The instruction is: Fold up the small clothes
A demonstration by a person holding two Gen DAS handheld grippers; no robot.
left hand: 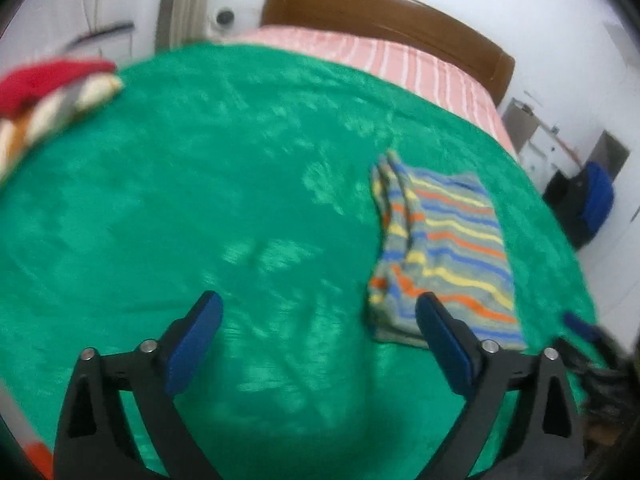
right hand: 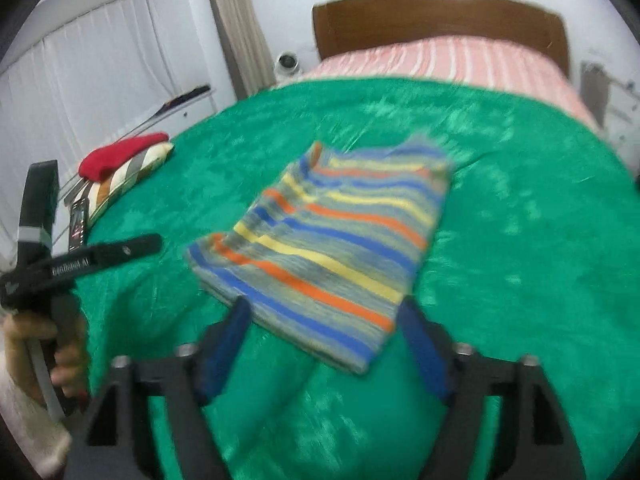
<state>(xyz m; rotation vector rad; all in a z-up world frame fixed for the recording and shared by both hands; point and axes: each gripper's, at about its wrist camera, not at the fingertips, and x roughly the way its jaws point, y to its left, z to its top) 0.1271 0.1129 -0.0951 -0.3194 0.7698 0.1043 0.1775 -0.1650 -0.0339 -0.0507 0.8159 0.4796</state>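
The striped garment (right hand: 324, 256) is lying folded on the green blanket (right hand: 520, 240), filling the middle of the right wrist view and sitting at the right of centre in the left wrist view (left hand: 444, 256). In the right wrist view its long axis is running from the lower left toward the upper right, with the stripes crossing it from upper left to lower right; the near corner is pointing at the bottom of the frame, between the fingers. The right gripper (right hand: 322, 342) is hovering at that near edge with its jaws spread wide and nothing between them; whether the blue pads are touching the cloth I cannot tell through the blur. The left gripper (left hand: 318, 340) is likewise standing wide open and empty, over bare blanket at the lower centre of its view, its right finger overlapping the garment's near corner in the picture. The risk from here, as I judge it, is that closing on the thick edge is catching only the top layers, so the fold is sliding apart, or is pinching the plush blanket along with it. At the upper left a red cloth (right hand: 120, 156) is resting on a striped cushion (right hand: 128, 176), well apart from the garment.
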